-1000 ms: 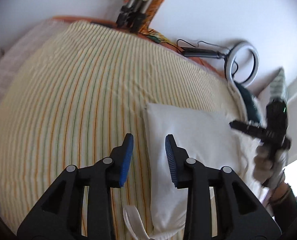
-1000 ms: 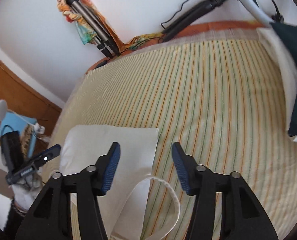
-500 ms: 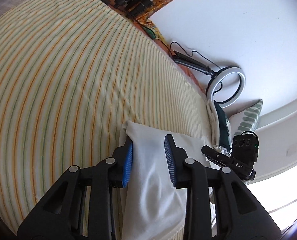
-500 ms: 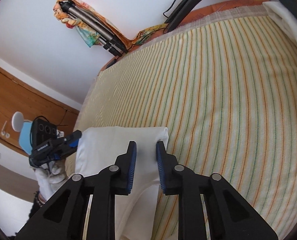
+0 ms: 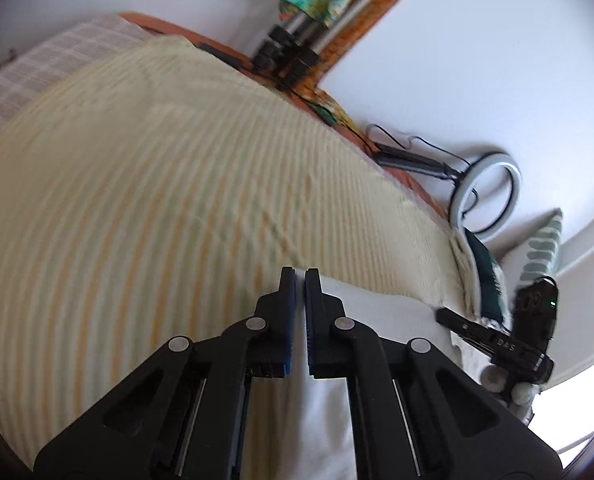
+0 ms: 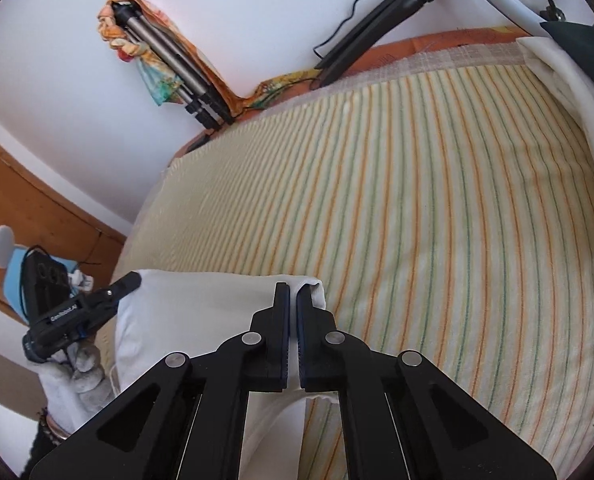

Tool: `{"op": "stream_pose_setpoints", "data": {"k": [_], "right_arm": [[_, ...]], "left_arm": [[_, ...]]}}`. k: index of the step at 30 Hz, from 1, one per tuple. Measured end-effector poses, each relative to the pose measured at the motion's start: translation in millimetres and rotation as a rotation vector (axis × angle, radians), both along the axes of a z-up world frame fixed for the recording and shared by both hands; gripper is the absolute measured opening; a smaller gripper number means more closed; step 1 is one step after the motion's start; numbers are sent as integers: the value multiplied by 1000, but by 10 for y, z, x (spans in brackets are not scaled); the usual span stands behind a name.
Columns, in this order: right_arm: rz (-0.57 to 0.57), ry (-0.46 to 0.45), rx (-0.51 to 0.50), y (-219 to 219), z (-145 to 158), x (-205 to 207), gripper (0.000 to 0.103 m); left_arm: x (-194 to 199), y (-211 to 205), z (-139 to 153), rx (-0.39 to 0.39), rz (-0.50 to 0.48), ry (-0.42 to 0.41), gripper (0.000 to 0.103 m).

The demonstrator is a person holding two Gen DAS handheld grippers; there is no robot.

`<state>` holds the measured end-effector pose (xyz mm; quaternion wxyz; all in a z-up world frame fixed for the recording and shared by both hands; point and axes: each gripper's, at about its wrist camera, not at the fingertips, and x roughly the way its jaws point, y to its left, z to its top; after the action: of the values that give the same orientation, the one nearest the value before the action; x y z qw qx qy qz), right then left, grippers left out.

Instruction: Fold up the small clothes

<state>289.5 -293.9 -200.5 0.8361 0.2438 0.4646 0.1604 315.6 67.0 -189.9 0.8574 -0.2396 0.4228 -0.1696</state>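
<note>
A white garment (image 6: 201, 312) lay at the near edge of a bed covered by a cream sheet with orange and green stripes (image 6: 437, 208), and both claws were pinched onto its far hem. The right gripper (image 6: 293, 292) had its blue-padded jaws drawn together on the garment's far right corner, where the cloth bunched up around the tips. The left gripper (image 5: 300, 276) was likewise closed on the white garment (image 5: 381, 320) at its far left corner, with a thin strip of fabric showing between the pads; the striped sheet (image 5: 157, 200) in that view was smeared by motion blur. Each wrist camera caught the other gripper at the opposite end of the hem. Along the far edge of the bed, against the white wall, lay a folded tripod (image 6: 173, 64) wrapped in a colourful cloth and a ring light (image 5: 487, 196) on a black stand. A dark teal cushion (image 6: 585, 52) sat at the bed's right edge.
</note>
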Motion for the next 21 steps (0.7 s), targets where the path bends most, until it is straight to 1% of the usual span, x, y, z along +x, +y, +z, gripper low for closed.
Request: {"op": "stream_pose_setpoints", "data": {"k": [2, 3, 4, 6, 8, 10, 14, 16, 17, 18, 21], "right_arm": [[-34, -9, -132, -30, 77, -41, 3], [-34, -14, -155, -39, 111, -59, 6], [-17, -26, -151, -74, 166, -106, 7], [42, -45, -125, -104, 248, -177, 7], [119, -52, -125, -75, 315, -246, 7], [200, -43, -163, 3, 359, -332, 7], [337, -31, -237, 178, 402, -558, 7], [399, -11, -271, 258, 380, -707, 7], [427, -1, -310, 307, 356, -787, 7], [460, 10, -345, 353, 324, -891, 7], [520, 28, -386, 419, 269, -1131, 7]], "left_arm": [[-39, 116, 47, 34, 22, -12, 3], [-75, 172, 82, 45, 23, -18, 2], [-105, 198, 103, 57, 18, -22, 2], [-218, 217, 179, 92, -1, -40, 2], [-346, 173, 247, 138, -39, -60, 2], [-464, 93, 283, 164, -79, -73, 3], [-646, -167, 277, 232, -167, -66, 3], [-704, -247, 259, 254, -195, -63, 3], [-737, -292, 244, 266, -212, -61, 3], [-774, -336, 223, 287, -231, -58, 3], [-913, -436, 146, 360, -278, -59, 3]]}}
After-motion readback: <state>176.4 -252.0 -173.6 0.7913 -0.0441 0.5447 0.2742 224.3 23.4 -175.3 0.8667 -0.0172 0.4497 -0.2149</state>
